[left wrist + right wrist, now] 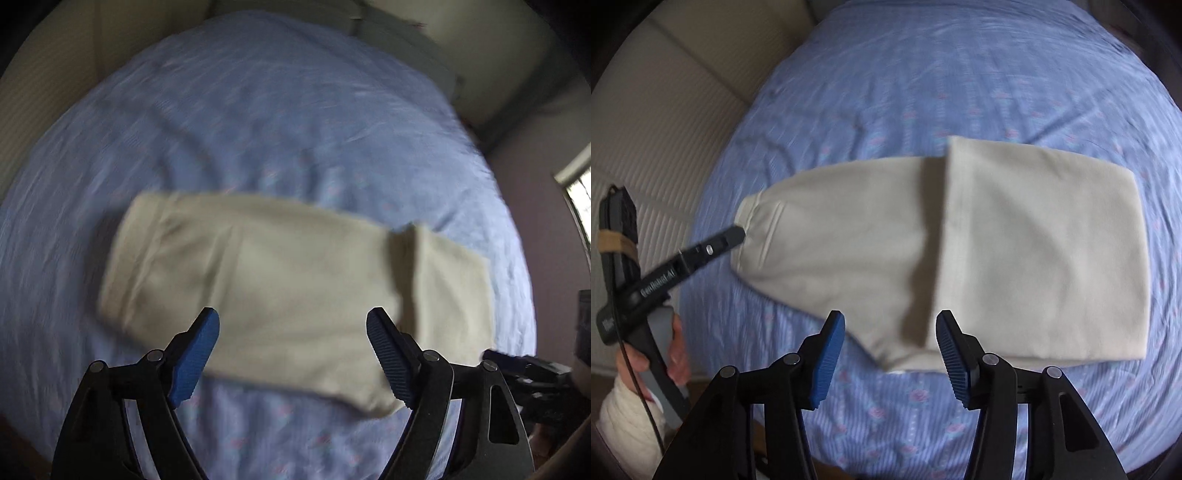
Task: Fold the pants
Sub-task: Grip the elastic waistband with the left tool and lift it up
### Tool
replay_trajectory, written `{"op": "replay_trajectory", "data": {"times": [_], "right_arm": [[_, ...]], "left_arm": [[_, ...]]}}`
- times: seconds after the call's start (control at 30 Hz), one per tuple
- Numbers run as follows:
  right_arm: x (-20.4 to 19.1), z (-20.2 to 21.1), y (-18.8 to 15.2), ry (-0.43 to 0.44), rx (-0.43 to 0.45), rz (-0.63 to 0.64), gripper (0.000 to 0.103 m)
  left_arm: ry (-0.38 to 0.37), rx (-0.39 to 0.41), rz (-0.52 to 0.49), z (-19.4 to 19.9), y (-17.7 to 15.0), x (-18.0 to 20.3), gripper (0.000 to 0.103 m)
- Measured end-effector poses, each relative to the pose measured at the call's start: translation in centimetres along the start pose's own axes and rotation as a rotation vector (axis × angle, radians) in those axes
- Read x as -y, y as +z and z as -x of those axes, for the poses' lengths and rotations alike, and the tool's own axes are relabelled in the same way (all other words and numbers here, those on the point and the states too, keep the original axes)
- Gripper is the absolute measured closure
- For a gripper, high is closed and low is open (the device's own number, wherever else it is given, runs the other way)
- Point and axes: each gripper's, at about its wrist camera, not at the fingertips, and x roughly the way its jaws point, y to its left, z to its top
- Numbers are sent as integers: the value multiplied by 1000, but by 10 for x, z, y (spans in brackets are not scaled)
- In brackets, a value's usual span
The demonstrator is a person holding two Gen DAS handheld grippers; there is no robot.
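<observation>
The cream, soft-fabric pants (960, 251) are lying folded over on the blue patterned bedsheet (923, 74), stretching across the bed from left to right, with one doubled layer resting on top of the right-hand part (its edge is making a straight ridge across the cloth). The waistband end is sitting at the far left in the right wrist view.

The left gripper (291, 354) is hovering above the near edge of the pants, its blue-padded fingers (194, 363) standing wide apart with nothing between them. The right gripper (890, 360) is hanging over the near edge as well, its jaws parted and gripping nothing.

In the right wrist view, the person's left hand (670, 354) is wrapping around the handle of its tool at the left edge, a pale knitted sleeve (624, 417) showing below it.
</observation>
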Motion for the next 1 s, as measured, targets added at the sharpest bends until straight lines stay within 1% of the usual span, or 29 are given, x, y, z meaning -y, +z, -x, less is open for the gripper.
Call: {"op": "replay_trajectory", "data": {"times": [0.07, 0.1, 0.17, 0.27, 0.33, 0.4, 0.47, 0.57, 0.67, 0.77, 0.83, 0.87, 0.9, 0.93, 1.0], "right_arm": [[-14, -11, 2, 15, -32, 26, 50], [-20, -17, 2, 21, -46, 38, 50], [-32, -29, 3, 28, -75, 62, 50], [-50, -47, 3, 36, -126, 89, 50], [-62, -57, 5, 39, -146, 97, 50], [-71, -65, 10, 44, -158, 103, 50], [-80, -72, 18, 50, -166, 118, 50], [-91, -79, 30, 52, -171, 151, 50], [-101, -81, 40, 50, -159, 182, 50], [-103, -82, 46, 54, -155, 183, 50], [-103, -84, 49, 49, -153, 178, 50], [-102, -85, 51, 44, -152, 177, 50], [-101, -85, 52, 41, -149, 177, 50], [-100, -84, 52, 40, -145, 175, 50], [-99, -84, 53, 42, -141, 169, 50]], "left_arm": [[28, -5, 50, -3, -14, -24, 21], [39, -7, 91, -5, -21, -39, 21], [32, -4, 184, -10, -31, -68, 21], [-13, 1, 369, -22, -47, -111, 21], [-67, 18, 489, -32, -56, -135, 21], [-93, 19, 577, -41, -61, -151, 21], [-144, 24, 643, -53, -62, -164, 21], [-157, 22, 691, -66, -58, -171, 20], [-231, 13, 742, -84, -54, -180, 20], [-263, 11, 737, -94, -44, -180, 19], [-268, 6, 733, -98, -35, -177, 20], [-288, 15, 731, -99, -30, -177, 24], [-303, 22, 730, -98, -28, -177, 27], [-304, 23, 733, -96, -26, -178, 30], [-330, 34, 724, -92, -22, -177, 40]]}}
